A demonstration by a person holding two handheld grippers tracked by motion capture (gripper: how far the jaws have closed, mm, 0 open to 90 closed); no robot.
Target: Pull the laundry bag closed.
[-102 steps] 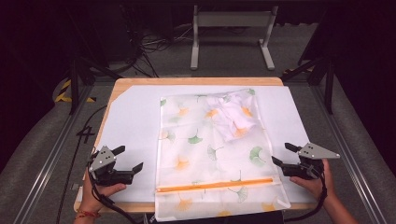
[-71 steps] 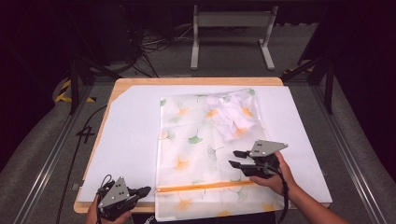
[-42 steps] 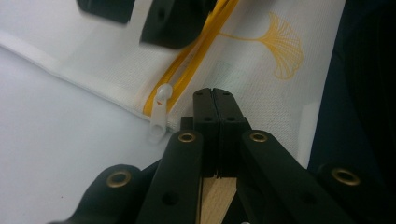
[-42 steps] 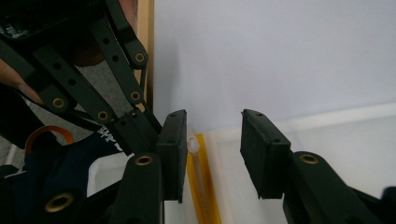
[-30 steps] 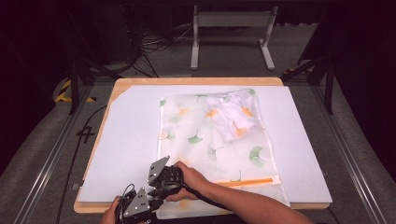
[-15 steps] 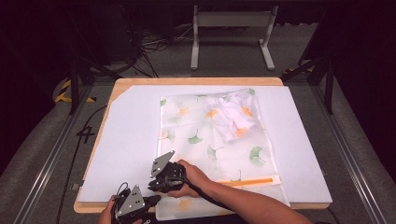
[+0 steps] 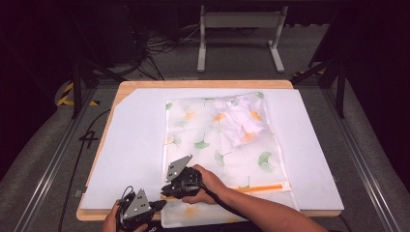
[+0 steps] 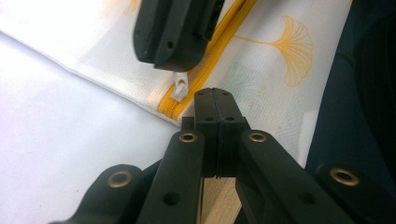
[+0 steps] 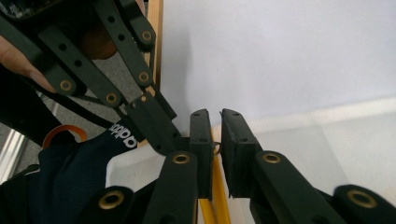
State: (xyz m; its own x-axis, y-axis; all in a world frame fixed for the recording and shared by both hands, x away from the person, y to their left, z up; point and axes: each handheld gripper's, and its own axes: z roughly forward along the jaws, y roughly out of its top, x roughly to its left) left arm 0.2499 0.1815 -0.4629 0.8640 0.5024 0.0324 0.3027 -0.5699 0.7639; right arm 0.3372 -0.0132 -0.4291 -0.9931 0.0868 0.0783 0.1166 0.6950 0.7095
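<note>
A see-through mesh bag (image 7: 217,150) with leaf prints lies on the white sheet (image 7: 135,145); a white cloth (image 7: 241,123) is inside at its far end. Its orange zipper (image 7: 261,187) runs across the near end. My right gripper (image 7: 167,187) sits at the zipper's left end. Its jaws have just been closing and stand almost together on the small white zipper pull (image 8: 179,88), with the orange zipper (image 9: 215,186) running between them. My left gripper (image 7: 162,204) is just below it, shut on the bag's edge (image 8: 140,88) beside the zipper's end, jaws pressed flat together.
The bag's near end hangs over the wooden table's front edge (image 7: 96,215). A metal stand (image 7: 239,29) and cables lie on the floor beyond the table. Rails (image 7: 48,164) run along both sides. A dark sleeve (image 9: 70,177) is close under the grippers.
My right gripper crossed from the bag's right side to the zipper's left end, and in the last second edged slightly right. The left gripper came in to the bag's corner and holds still.
</note>
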